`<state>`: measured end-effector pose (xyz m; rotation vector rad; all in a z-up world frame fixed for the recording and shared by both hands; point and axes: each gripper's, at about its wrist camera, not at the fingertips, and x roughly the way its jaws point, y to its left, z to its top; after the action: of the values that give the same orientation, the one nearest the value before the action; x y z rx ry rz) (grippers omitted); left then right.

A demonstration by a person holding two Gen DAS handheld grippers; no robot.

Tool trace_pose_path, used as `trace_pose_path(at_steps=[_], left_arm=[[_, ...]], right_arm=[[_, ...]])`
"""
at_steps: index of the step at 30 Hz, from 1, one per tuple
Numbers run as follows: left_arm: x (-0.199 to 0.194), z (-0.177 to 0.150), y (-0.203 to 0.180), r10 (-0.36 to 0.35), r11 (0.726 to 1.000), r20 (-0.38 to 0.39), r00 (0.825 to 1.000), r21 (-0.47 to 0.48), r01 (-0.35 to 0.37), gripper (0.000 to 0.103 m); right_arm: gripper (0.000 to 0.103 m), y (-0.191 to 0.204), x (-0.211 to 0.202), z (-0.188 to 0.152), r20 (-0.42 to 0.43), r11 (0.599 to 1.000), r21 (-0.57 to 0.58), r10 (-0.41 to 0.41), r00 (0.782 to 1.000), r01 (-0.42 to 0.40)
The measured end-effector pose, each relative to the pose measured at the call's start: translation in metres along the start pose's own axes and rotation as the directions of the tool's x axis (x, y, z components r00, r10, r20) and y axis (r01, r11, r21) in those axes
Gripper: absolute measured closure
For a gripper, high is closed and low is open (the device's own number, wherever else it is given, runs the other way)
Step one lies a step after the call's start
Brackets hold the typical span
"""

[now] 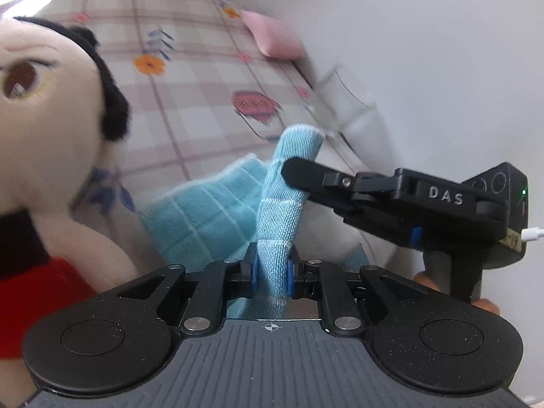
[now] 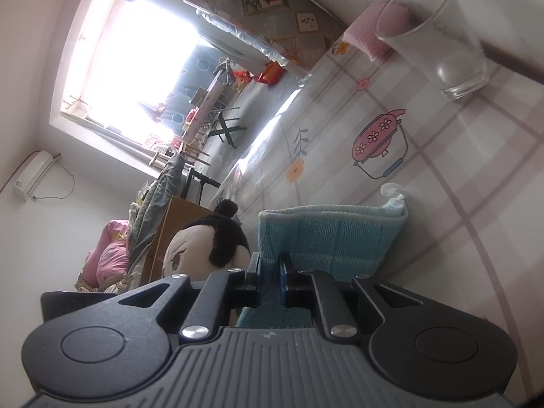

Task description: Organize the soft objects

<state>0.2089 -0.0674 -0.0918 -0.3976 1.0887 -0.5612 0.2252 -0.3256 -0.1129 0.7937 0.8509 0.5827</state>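
Blue cloth (image 1: 275, 204) pinched by both: left gripper (image 1: 272, 268) clamped on fold, right gripper (image 2: 270, 272) clamped on edge.

We see a light blue towel (image 1: 217, 210) crossed by thin white lines in a grid. The doll (image 1: 44, 142) has a cream face, black hair, brown eyes, a black collar and a red top. The desk (image 2: 459, 176) wears a cloth of pale pink and grey checks, printed with orange flowers, blue leaves and a pink pot dotted with flowers. A small cushion (image 1: 272, 35) is pink. The glass (image 2: 438, 34) is clear. Both tools are black with blue pads (image 1: 290, 275).
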Motion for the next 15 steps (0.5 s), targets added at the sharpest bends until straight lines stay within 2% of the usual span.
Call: trace_pose_path(at_steps=[2, 6, 8, 10, 11, 13, 15], left_arm=[[-0.005, 0.004, 0.0, 0.045, 0.999, 0.038, 0.998, 0.013, -0.045, 0.089], [-0.012, 0.011, 0.002, 0.083, 0.997, 0.084, 0.993, -0.002, -0.083, 0.086], [-0.018, 0.012, -0.002, 0.166, 0.985, 0.149, 0.975, 0.017, -0.17, 0.083], [-0.024, 0.012, -0.006, 0.202, 0.976, 0.187, 0.961, 0.037, -0.213, 0.074], [-0.027, 0.012, -0.007, 0.201, 0.976, 0.196, 0.96, 0.044, -0.213, 0.068], [-0.034, 0.009, -0.012, 0.196, 0.975, 0.227, 0.954, 0.063, -0.215, 0.064], [-0.042, 0.005, -0.023, 0.205, 0.964, 0.283, 0.937, 0.108, -0.243, 0.053]], right_arm=[[0.092, -0.002, 0.01, 0.005, -0.007, 1.0, 0.003, -0.005, 1.0, 0.005], [0.092, -0.011, 0.029, 0.012, -0.023, 0.999, 0.04, -0.014, 1.0, 0.015], [0.092, -0.014, 0.037, 0.015, -0.021, 0.998, 0.043, -0.034, 0.999, 0.035], [0.092, -0.018, 0.043, 0.017, -0.025, 0.997, 0.054, -0.048, 0.999, 0.049], [0.092, -0.02, 0.046, 0.018, -0.028, 0.997, 0.058, -0.054, 0.998, 0.056], [0.092, -0.023, 0.047, 0.018, -0.028, 0.996, 0.059, -0.066, 0.997, 0.068], [0.092, -0.025, 0.049, 0.017, -0.029, 0.996, 0.063, -0.067, 0.997, 0.068]])
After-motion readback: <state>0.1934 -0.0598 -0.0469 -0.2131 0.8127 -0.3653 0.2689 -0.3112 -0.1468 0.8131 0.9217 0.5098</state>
